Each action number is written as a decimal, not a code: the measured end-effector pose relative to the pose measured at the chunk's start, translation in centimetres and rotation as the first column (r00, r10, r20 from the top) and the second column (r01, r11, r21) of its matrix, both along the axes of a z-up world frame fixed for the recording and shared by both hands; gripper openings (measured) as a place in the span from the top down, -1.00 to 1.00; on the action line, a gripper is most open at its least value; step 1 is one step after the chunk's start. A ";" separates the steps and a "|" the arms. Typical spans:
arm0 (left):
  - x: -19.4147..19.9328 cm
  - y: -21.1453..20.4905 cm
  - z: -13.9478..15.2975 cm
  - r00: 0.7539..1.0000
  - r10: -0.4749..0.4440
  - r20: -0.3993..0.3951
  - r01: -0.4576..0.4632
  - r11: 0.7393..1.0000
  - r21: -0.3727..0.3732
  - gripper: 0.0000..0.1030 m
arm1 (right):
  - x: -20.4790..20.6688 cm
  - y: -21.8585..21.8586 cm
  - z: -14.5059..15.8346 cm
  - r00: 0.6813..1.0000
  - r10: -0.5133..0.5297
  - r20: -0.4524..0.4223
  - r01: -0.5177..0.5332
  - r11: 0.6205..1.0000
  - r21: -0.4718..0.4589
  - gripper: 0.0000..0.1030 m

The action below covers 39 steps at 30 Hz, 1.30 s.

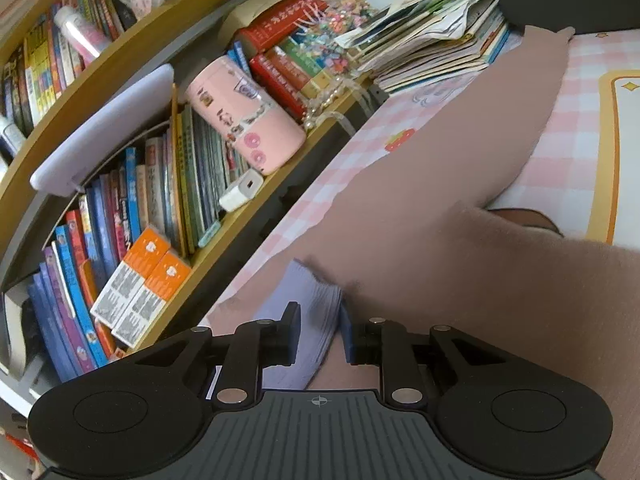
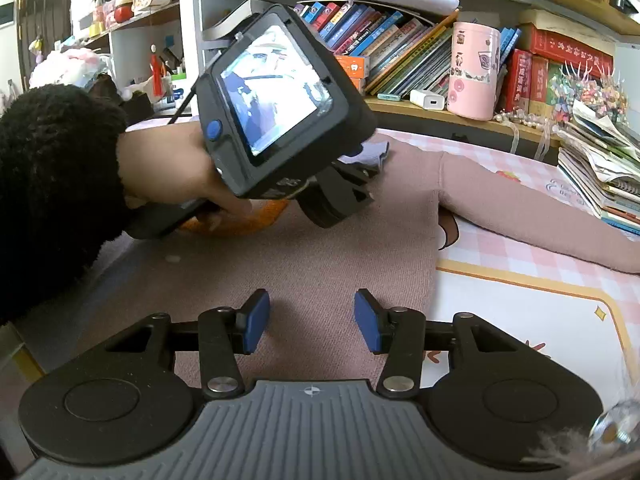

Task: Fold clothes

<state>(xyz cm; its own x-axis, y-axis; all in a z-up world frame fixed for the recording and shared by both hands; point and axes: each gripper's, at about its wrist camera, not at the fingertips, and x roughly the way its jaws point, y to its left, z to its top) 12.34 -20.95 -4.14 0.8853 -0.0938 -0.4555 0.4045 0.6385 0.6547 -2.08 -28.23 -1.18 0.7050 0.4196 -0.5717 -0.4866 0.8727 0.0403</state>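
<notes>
A dusty pink knit sweater [image 2: 320, 256] lies flat on the pink checked desk mat [image 2: 520, 252], one sleeve [image 2: 520, 208] stretched right toward the book pile. My left gripper [image 1: 320, 332] sits at the sweater's far edge, its blue pads around the lilac ribbed cuff or hem [image 1: 316, 304] with a narrow gap; I cannot tell if they pinch it. In the right wrist view the left gripper body [image 2: 280, 108] is tilted over the sweater's top. My right gripper [image 2: 310, 318] is open, hovering just above the sweater's body [image 1: 460, 272] near its right edge.
A wooden shelf of books [image 1: 160, 184] runs along the desk's back with a pink sticker-covered tin [image 2: 474, 70], a white charger [image 2: 428, 100] and orange boxes [image 1: 140, 284]. A pile of books and papers [image 2: 600, 168] sits at the right. An orange item [image 2: 248, 220] lies under the left hand.
</notes>
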 end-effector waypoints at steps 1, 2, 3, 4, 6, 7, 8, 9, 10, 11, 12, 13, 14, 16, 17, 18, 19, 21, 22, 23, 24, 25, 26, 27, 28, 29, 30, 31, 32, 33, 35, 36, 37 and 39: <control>0.0 0.0 0.0 1.000 0.002 0.001 -0.002 1.000 0.001 0.57 | 0.0 0.0 0.0 1.000 0.000 0.000 0.000 1.000 0.001 0.12; 0.0 0.1 0.0 1.000 0.004 0.002 -0.004 1.000 0.001 0.56 | 0.0 0.0 0.0 1.000 0.000 -0.001 0.000 1.000 0.002 0.12; 0.0 0.1 0.0 1.000 0.006 0.003 -0.006 1.000 0.002 0.57 | 0.0 0.0 0.0 1.000 0.000 -0.001 0.000 1.000 0.002 0.11; 0.0 0.1 -0.1 1.000 0.008 0.004 -0.009 1.000 0.003 0.57 | 0.1 0.0 0.1 1.000 0.000 -0.001 0.000 1.000 0.002 0.11; 0.0 0.2 -0.1 1.000 0.013 0.006 -0.013 1.000 0.004 0.57 | 0.1 0.0 0.1 1.000 0.000 -0.002 0.000 1.000 0.005 0.11; 0.0 0.3 -0.1 1.000 0.015 0.007 -0.015 1.000 0.005 0.57 | 0.1 -0.1 0.1 1.000 0.001 -0.003 -0.001 1.000 0.006 0.10; 0.1 0.3 -0.1 1.000 0.017 0.009 -0.017 1.000 -0.002 0.57 | 0.1 -0.1 0.1 1.000 0.001 -0.004 -0.001 1.000 0.009 0.10; 0.1 0.4 -0.1 1.000 0.019 0.010 -0.018 1.000 -0.007 0.58 | 0.1 -0.1 0.1 1.000 0.002 -0.005 -0.002 1.000 0.010 0.09; 0.2 0.4 -0.2 1.000 0.020 0.012 -0.019 1.000 -0.011 0.59 | 0.1 -0.1 0.1 1.000 0.003 -0.006 -0.002 1.000 0.012 0.08; 0.2 0.4 -0.2 1.000 0.018 0.010 -0.018 1.000 -0.012 0.60 | 0.1 -0.1 0.1 1.000 0.003 -0.007 -0.003 1.000 0.013 0.08; 0.2 0.4 -0.2 1.000 0.016 0.008 -0.016 1.000 -0.013 0.63 | 0.1 -0.1 0.1 1.000 0.003 -0.007 -0.003 1.000 0.014 0.08; 0.2 0.4 -0.2 1.000 0.015 0.006 -0.014 1.000 -0.014 0.66 | 0.1 -0.1 0.1 1.000 0.003 -0.007 -0.003 1.000 0.014 0.08; 0.3 0.4 -0.2 1.000 0.013 0.005 -0.013 1.000 -0.014 0.71 | 0.1 -0.1 0.1 1.000 0.003 -0.007 -0.003 1.000 0.013 0.08; 0.4 0.4 -0.3 1.000 0.010 0.002 -0.010 1.000 -0.013 0.73 | 0.1 0.0 0.1 1.000 0.002 -0.006 -0.002 1.000 0.010 0.07; 0.5 0.6 -0.1 1.000 0.013 -0.011 -0.013 0.999 -0.033 0.74 | 0.1 0.0 0.1 1.000 0.002 -0.006 -0.001 1.000 0.009 0.07; 0.6 0.9 0.1 1.000 0.016 -0.025 -0.017 0.998 -0.054 0.80 | 0.0 0.1 0.1 1.000 0.002 -0.005 -0.002 1.000 0.006 0.07; 0.7 1.1 0.3 0.999 0.018 -0.040 -0.021 0.997 -0.075 0.82 | 0.0 0.1 0.1 1.000 0.002 -0.004 -0.002 1.000 0.004 0.07; 0.8 2.3 1.2 0.997 0.037 -0.062 -0.045 0.989 -0.138 0.91 | 0.0 0.1 0.1 1.000 0.002 -0.005 -0.002 1.000 0.004 0.07; 0.8 3.3 2.0 0.996 0.053 -0.070 -0.065 0.981 -0.181 0.91 | 0.1 0.1 0.1 1.000 0.002 -0.005 -0.002 1.000 0.005 0.07; 0.7 4.3 2.7 0.994 0.069 -0.079 -0.085 0.971 -0.223 0.92 | 0.1 0.1 0.1 1.000 0.002 -0.006 -0.002 1.000 0.006 0.07; 0.7 5.3 3.5 0.992 0.084 -0.089 -0.105 0.958 -0.265 0.92 | 0.1 0.1 0.1 1.000 0.002 -0.006 -0.002 1.000 0.006 0.06; 0.2 6.9 4.7 0.992 0.104 -0.076 -0.123 0.945 -0.304 0.92 | 0.1 0.1 0.1 1.000 0.002 -0.006 -0.002 1.000 0.005 0.06; -0.3 8.6 5.9 0.990 0.125 -0.062 -0.139 0.930 -0.342 0.91 | 0.1 0.1 0.1 1.000 0.003 -0.006 -0.003 1.000 0.005 0.06; -1.1 10.8 7.2 0.987 0.155 -0.040 -0.159 0.914 -0.372 0.91 | 0.1 0.1 0.1 1.000 0.006 -0.007 -0.006 1.000 0.008 0.02; -1.7 12.7 8.2 0.982 0.186 -0.024 -0.181 0.904 -0.387 0.91 | 0.1 0.1 0.1 1.000 0.011 -0.011 -0.011 1.000 0.014 -0.03; -2.4 15.1 9.0 0.974 0.228 -0.009 -0.212 0.894 -0.395 0.91 | 0.1 0.1 0.1 1.000 0.015 -0.014 -0.015 1.000 0.019 -0.05; -3.2 17.6 9.8 0.963 0.270 0.006 -0.244 0.882 -0.403 0.91 | 0.1 0.1 0.1 1.000 0.017 -0.013 -0.017 1.000 0.015 -0.05; -3.9 20.0 10.6 0.950 0.311 0.021 -0.275 0.869 -0.412 0.91 | 0.0 0.3 0.1 1.000 0.017 -0.010 -0.017 1.000 0.007 -0.06; -4.8 22.6 10.8 0.931 0.365 0.026 -0.321 0.849 -0.421 0.91 | -0.1 0.4 0.1 1.000 0.017 -0.006 -0.017 1.000 -0.001 -0.06; -5.8 25.2 11.0 0.908 0.418 0.031 -0.366 0.826 -0.429 0.91 | -0.1 0.5 0.1 1.000 0.017 -0.003 -0.017 1.000 -0.009 -0.07; -7.6 30.3 11.5 0.853 0.521 0.039 -0.451 0.772 -0.447 0.92 | -0.2 0.7 0.1 1.000 0.018 0.002 -0.018 1.000 -0.020 -0.07; -8.5 32.9 11.7 0.821 0.570 0.042 -0.492 0.742 -0.457 0.92 | -0.1 0.6 0.1 1.000 0.018 0.000 -0.018 1.000 -0.019 -0.08; -9.4 35.5 12.0 0.786 0.617 0.044 -0.530 0.709 -0.466 0.92 | -0.1 0.6 0.1 1.000 0.018 0.000 -0.018 1.000 -0.019 -0.08; -11.3 39.3 11.5 0.731 0.681 0.044 -0.583 0.657 -0.479 0.92 | -0.1 0.7 0.1 1.000 0.017 0.003 -0.017 1.000 -0.024 -0.09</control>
